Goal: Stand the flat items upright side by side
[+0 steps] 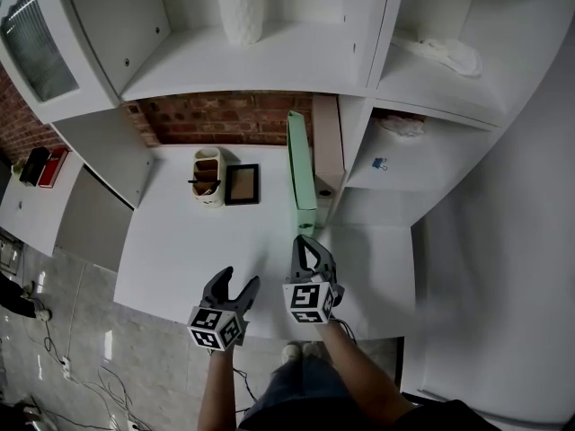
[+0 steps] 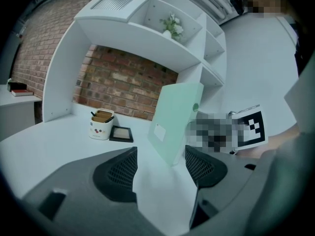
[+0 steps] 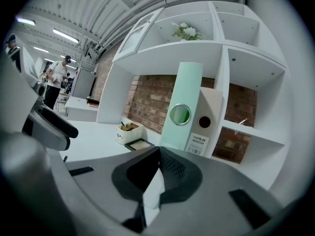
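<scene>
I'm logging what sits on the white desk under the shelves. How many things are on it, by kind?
Binders: 2, the mint green binder and the beige binder, both upright
Pen holder: 1
Picture frame: 1
Total: 4

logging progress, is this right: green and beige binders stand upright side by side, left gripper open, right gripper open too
Not quite: the right gripper is shut, with nothing in it, as the right gripper view shows. The green binder and the beige binder do stand upright side by side, and the left gripper is open.
</scene>
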{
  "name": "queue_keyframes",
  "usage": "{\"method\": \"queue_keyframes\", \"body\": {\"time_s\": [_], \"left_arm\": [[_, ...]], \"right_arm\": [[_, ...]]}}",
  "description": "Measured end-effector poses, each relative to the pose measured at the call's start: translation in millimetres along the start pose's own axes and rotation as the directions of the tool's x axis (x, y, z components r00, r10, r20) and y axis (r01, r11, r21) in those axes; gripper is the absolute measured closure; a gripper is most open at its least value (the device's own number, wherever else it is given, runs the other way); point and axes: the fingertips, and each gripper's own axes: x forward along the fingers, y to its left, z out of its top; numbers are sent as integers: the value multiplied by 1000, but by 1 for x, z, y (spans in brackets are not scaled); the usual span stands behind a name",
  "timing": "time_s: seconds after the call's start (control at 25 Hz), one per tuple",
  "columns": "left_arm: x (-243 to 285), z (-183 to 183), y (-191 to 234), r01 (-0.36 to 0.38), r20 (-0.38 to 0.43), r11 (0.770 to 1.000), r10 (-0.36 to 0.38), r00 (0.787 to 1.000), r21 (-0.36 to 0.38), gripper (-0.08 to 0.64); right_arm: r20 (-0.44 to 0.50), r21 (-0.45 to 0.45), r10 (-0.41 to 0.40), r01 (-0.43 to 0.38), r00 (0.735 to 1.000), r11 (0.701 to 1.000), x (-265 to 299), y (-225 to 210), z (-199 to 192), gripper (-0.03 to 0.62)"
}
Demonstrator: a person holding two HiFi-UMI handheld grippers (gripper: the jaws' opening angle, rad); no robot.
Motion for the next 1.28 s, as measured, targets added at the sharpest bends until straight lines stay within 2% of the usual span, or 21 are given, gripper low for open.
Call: {"method": "queue_keyframes", "body": {"time_s": [0.52, 1.28], "left_arm": [[10, 6, 11, -5, 1, 1000, 5, 1000, -3, 261], [18, 14, 15, -19, 11, 1000, 19, 1000, -10, 261]], "right_arm": [[-20, 128, -101, 103, 995, 986, 38, -16, 7, 594], [-32, 178, -109, 113, 993, 978, 67, -28, 10, 594]]}}
